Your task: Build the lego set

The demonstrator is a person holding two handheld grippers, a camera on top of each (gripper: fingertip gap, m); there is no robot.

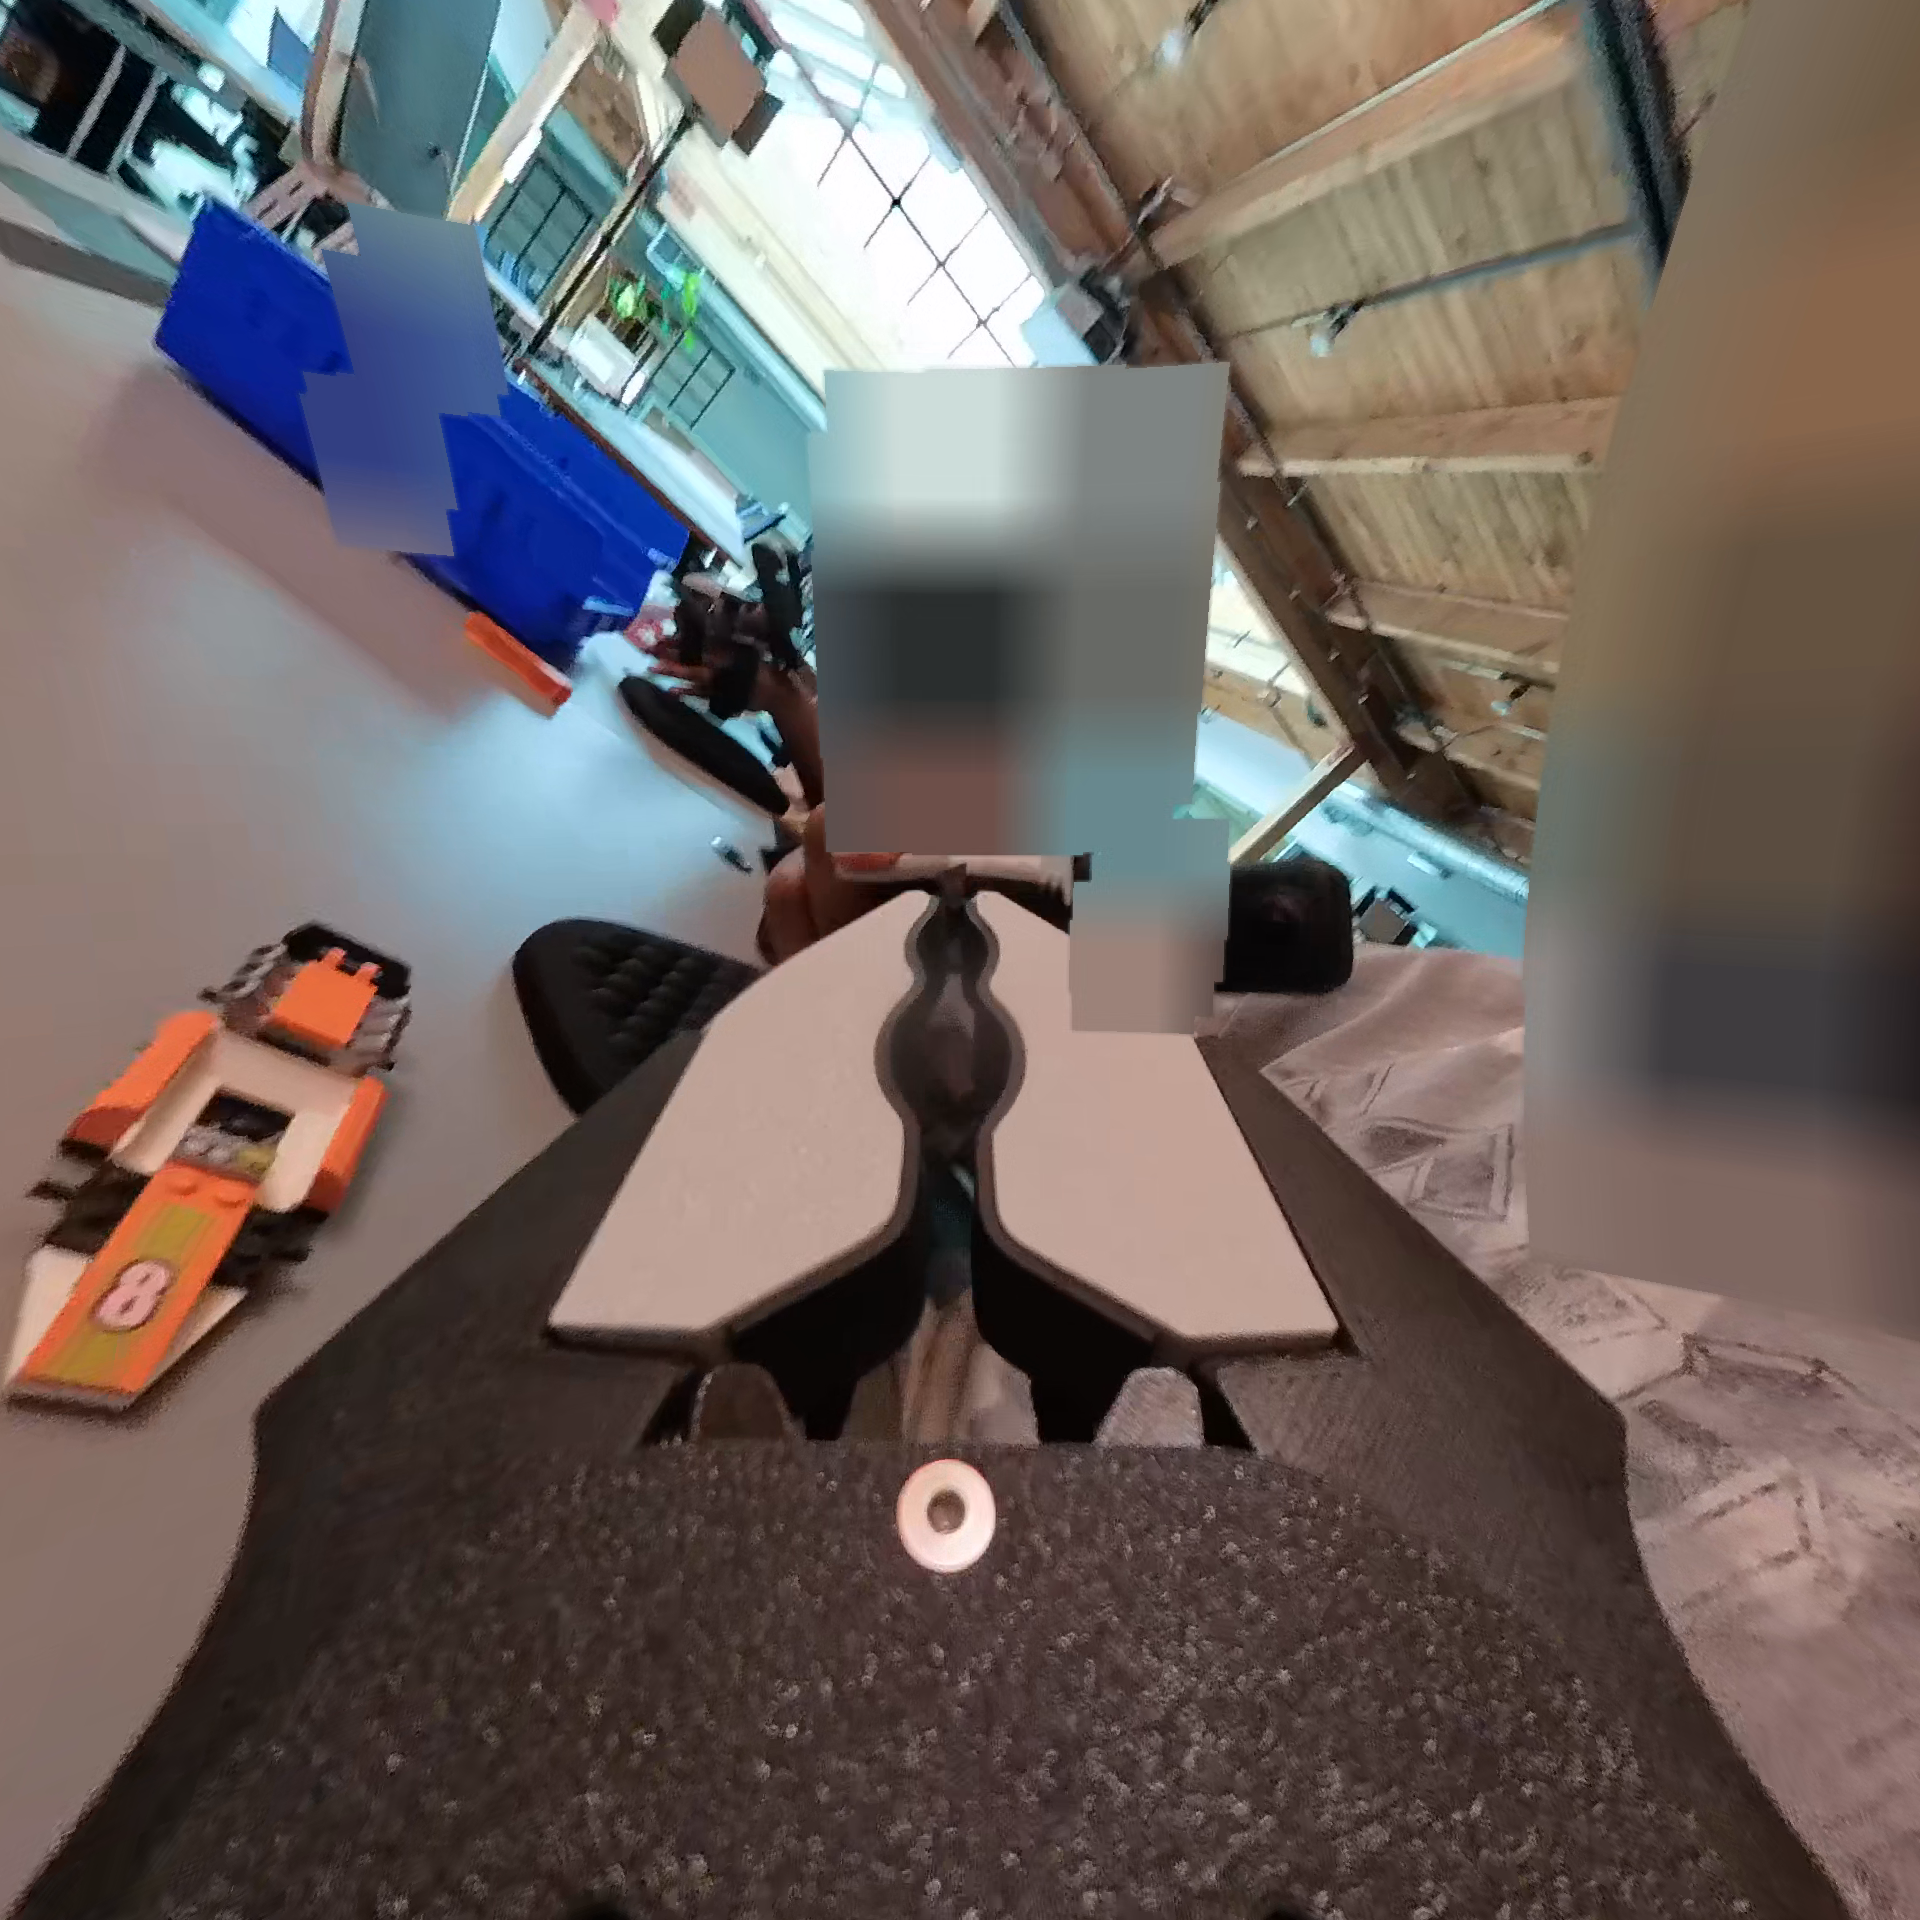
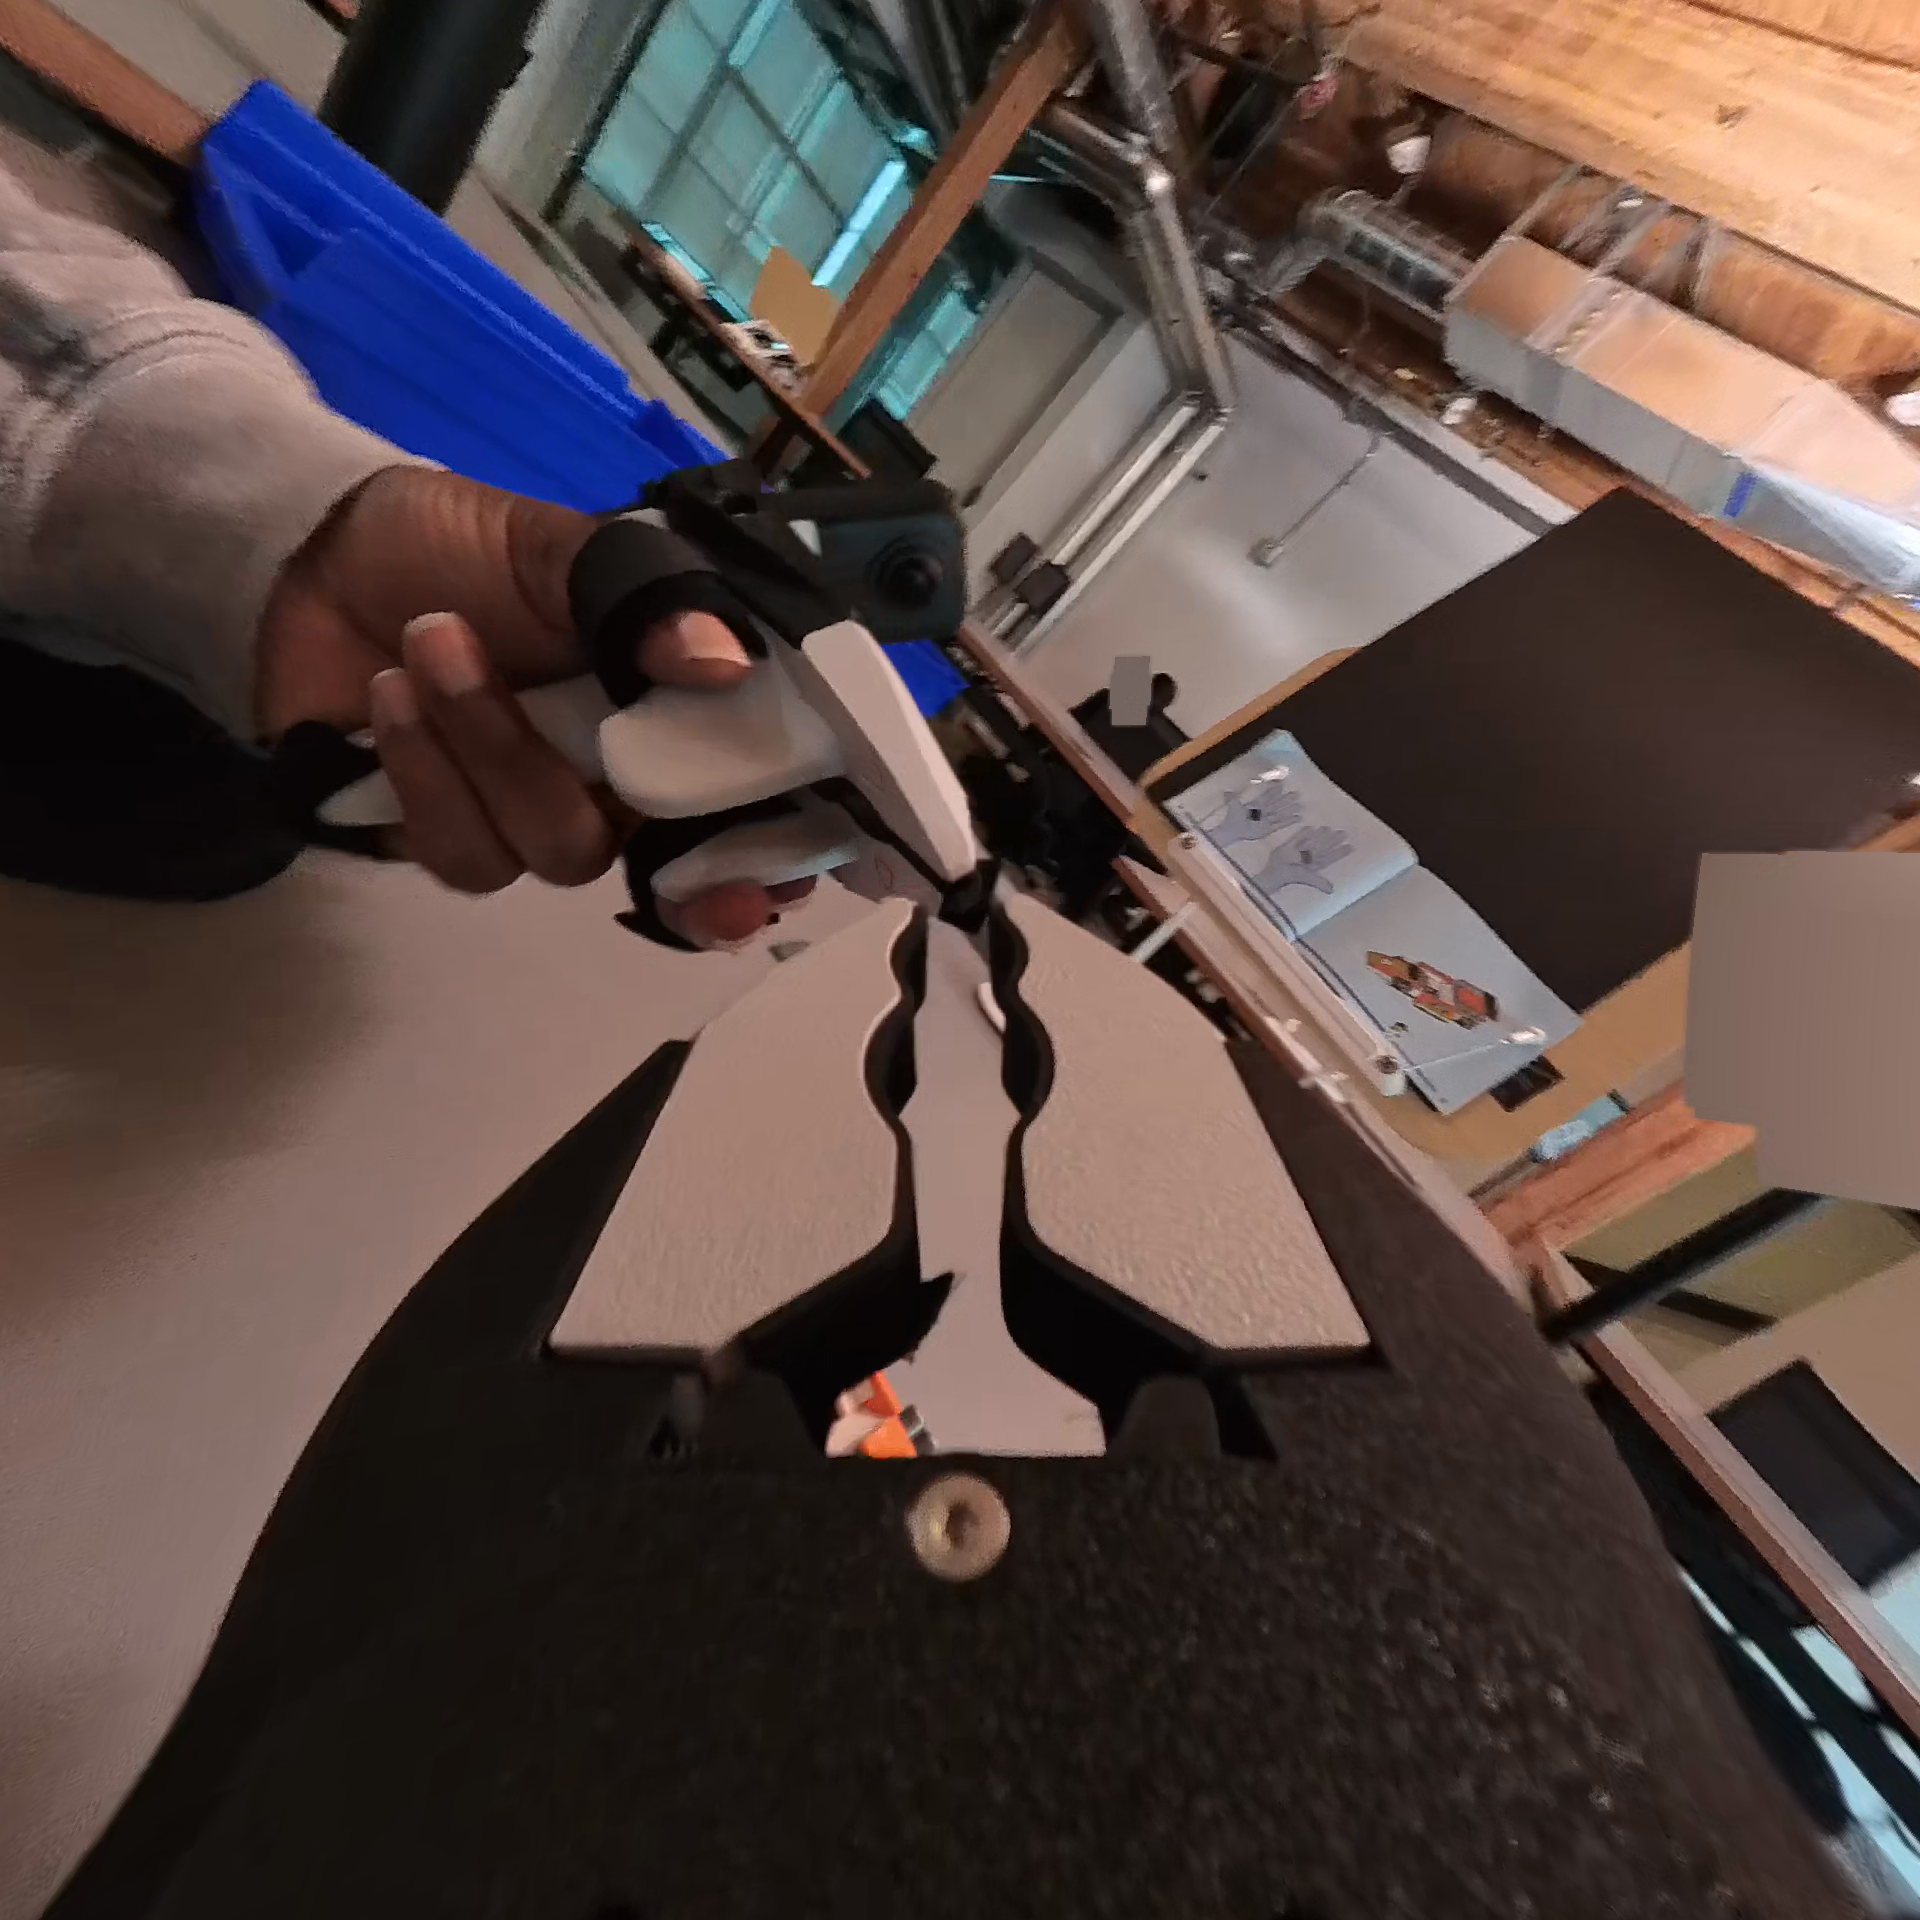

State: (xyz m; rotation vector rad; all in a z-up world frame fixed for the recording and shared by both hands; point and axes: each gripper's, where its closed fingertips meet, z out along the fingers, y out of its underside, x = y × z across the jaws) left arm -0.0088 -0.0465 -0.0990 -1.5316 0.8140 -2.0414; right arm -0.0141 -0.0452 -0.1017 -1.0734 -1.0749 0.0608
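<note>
Both grippers, left (image 1: pixel 951 914) and right (image 2: pixel 961 914), pinch one small black piece (image 2: pixel 966 899) between nearly-closed jaws; I'd steady it before lowering toward the orange racer (image 1: pixel 208 1164).

Both views are tilted steeply, taken from low over the desk (image 1: pixel 260 810) along each tool's fingers; the blue bins (image 2: pixel 436 312) are shared.

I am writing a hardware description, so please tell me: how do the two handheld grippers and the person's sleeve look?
Each gripper has a rough black body, one round metal screw and two pale grey fingers with wavy inner edges. The left gripper carries a small dark camera and black finger loops. The sleeve is light grey.
</note>
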